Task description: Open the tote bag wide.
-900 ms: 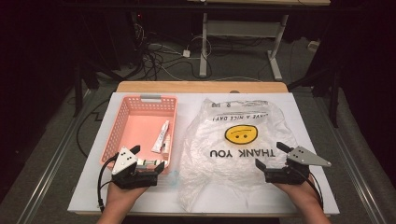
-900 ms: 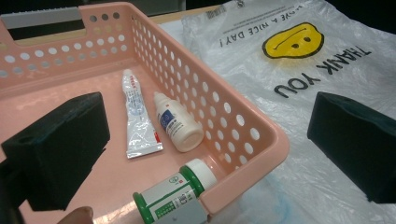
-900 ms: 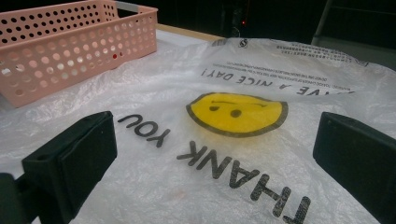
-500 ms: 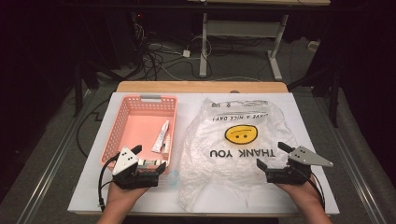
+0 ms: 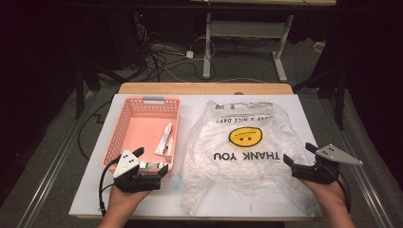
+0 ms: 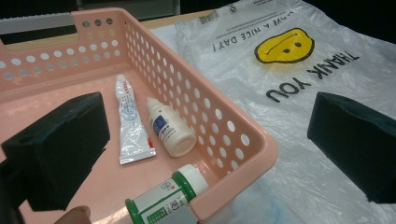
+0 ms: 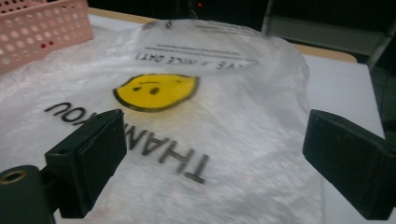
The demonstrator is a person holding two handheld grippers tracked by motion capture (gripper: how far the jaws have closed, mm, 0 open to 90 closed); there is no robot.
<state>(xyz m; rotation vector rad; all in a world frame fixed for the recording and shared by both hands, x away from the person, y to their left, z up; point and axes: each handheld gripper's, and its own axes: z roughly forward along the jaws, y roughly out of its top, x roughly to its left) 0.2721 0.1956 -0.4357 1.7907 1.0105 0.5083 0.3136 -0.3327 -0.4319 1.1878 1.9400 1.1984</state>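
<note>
A pink perforated basket (image 5: 124, 137) (image 6: 233, 140) sits at the table's left. Inside it lie a white tube (image 5: 164, 137) (image 6: 128, 121), a small white dropper bottle (image 6: 170, 129) and a green-capped bottle (image 5: 154, 166) (image 6: 166, 198) in the near corner. To the basket's right a clear plastic bag (image 5: 247, 156) (image 7: 243, 107) with a yellow smiley and "THANK YOU" lies flat. My left gripper (image 5: 151, 161) (image 6: 205, 149) is open over the basket's near right corner, its jaws wide apart and touching nothing. My right gripper (image 5: 298, 153) (image 7: 215, 158) stands open just above the bag's right side.
The white table top (image 5: 304, 114) ends close behind both hands at the front. Beyond its wooden far edge stand a desk frame (image 5: 247, 42) and loose floor cables (image 5: 161, 57).
My right gripper has shifted a little to the right, toward the bag's right edge. The left gripper has stayed nearly in place.
</note>
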